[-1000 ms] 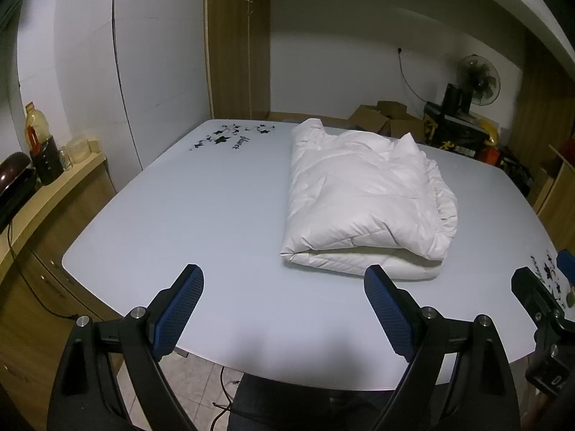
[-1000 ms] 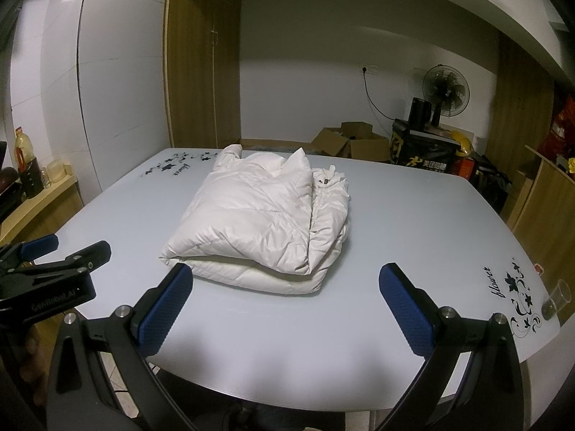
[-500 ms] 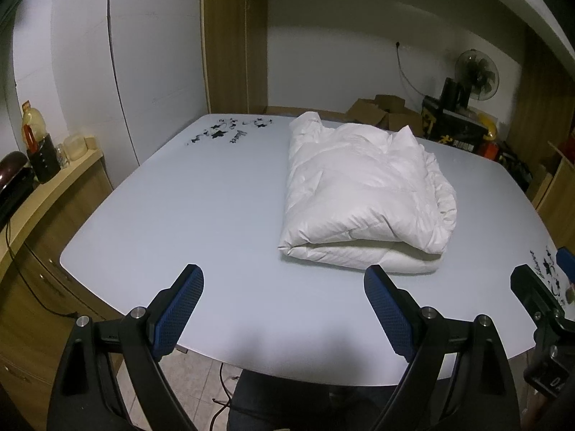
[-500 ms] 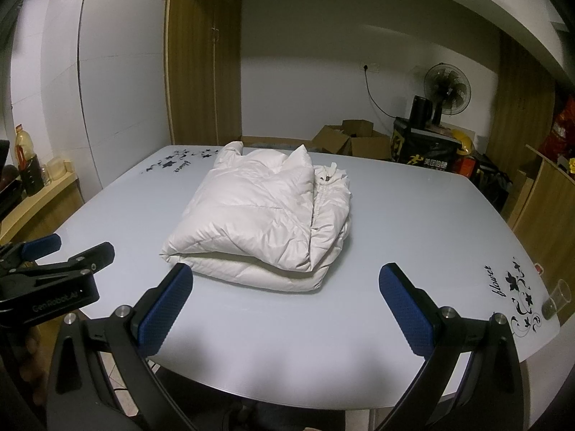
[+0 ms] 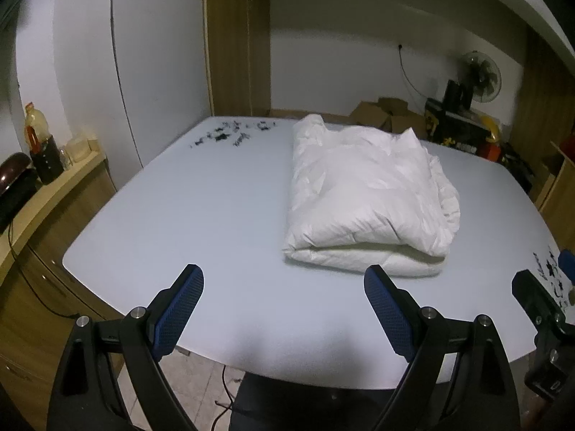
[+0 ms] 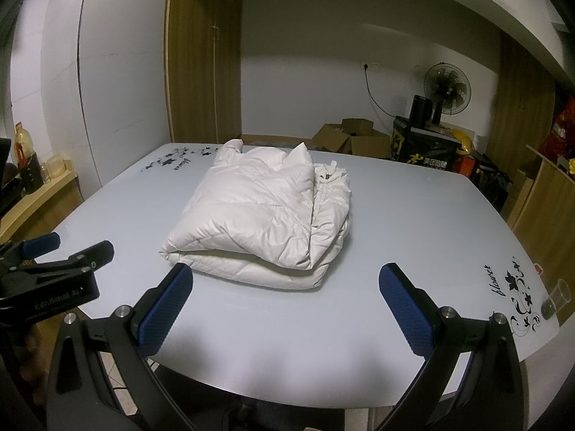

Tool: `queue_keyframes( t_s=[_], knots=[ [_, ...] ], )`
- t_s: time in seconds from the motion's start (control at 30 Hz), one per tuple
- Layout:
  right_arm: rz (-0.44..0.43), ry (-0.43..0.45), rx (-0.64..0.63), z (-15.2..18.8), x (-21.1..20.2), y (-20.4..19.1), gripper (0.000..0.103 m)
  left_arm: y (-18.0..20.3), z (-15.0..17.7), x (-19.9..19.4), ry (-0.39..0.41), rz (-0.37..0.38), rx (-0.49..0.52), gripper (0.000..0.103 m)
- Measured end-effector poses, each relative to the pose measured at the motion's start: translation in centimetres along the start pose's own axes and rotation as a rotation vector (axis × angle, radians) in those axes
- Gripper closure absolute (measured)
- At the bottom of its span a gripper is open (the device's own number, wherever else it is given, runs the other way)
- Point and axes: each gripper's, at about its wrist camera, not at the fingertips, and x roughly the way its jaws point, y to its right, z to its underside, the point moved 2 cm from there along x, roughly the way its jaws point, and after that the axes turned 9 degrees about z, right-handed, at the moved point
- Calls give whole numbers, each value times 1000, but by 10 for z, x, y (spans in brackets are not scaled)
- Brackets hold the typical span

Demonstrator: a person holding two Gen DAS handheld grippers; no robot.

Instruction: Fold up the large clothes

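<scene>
A white puffy jacket lies folded into a thick bundle on the pale glass table; it also shows in the right wrist view. My left gripper is open and empty, held above the table's near edge, short of the jacket and to its left. My right gripper is open and empty, near the table's front edge, just in front of the jacket. The left gripper shows at the left of the right wrist view.
A plastic cup stands at the table's right edge by black flower decals. A wooden counter with a bottle is at the left. Cardboard boxes, a black box and a fan stand behind the table.
Both grippers have drawn back and up slightly from the jacket; it looks a little farther away. The jacket has not moved. Both stay open.
</scene>
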Motion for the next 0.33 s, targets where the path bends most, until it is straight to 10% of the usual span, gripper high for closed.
queue_keyframes(
  t_s=[0.33],
  knots=[
    [0, -1, -1, 1, 0, 0, 0, -2, -1, 3, -15, -9, 5, 11]
  ],
)
